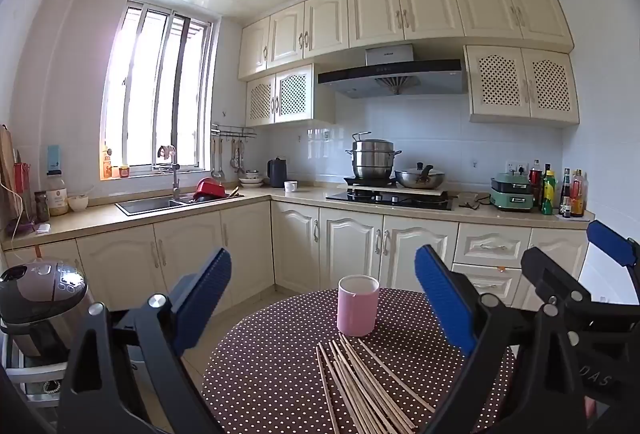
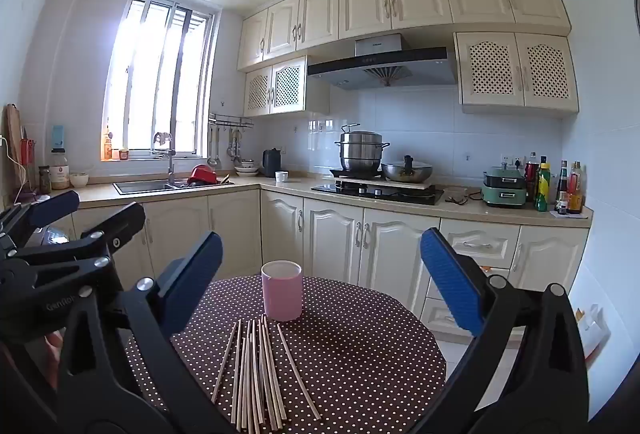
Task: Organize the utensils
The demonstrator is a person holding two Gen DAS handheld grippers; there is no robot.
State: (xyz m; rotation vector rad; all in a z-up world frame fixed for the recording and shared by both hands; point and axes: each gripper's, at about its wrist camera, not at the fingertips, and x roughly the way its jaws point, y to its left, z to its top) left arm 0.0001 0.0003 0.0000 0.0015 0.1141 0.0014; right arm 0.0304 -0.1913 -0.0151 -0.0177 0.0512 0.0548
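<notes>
Peeking beside the left tongs (image 1: pixel 322 298), a rice cooker (image 1: pixel 42 298).

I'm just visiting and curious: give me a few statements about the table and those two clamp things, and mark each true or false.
1. The pink cup stands upright on the dotted table. True.
2. The chopsticks are already in the cup. False: they lie loose on the table, in front of the cup.
3. The left gripper has its jaws wide open, holding nothing. True.
4. The right gripper is clamped on a chopstick. False: its jaws are open and empty.
5. The cup lies on its side. False: it stands with its mouth up.
</notes>
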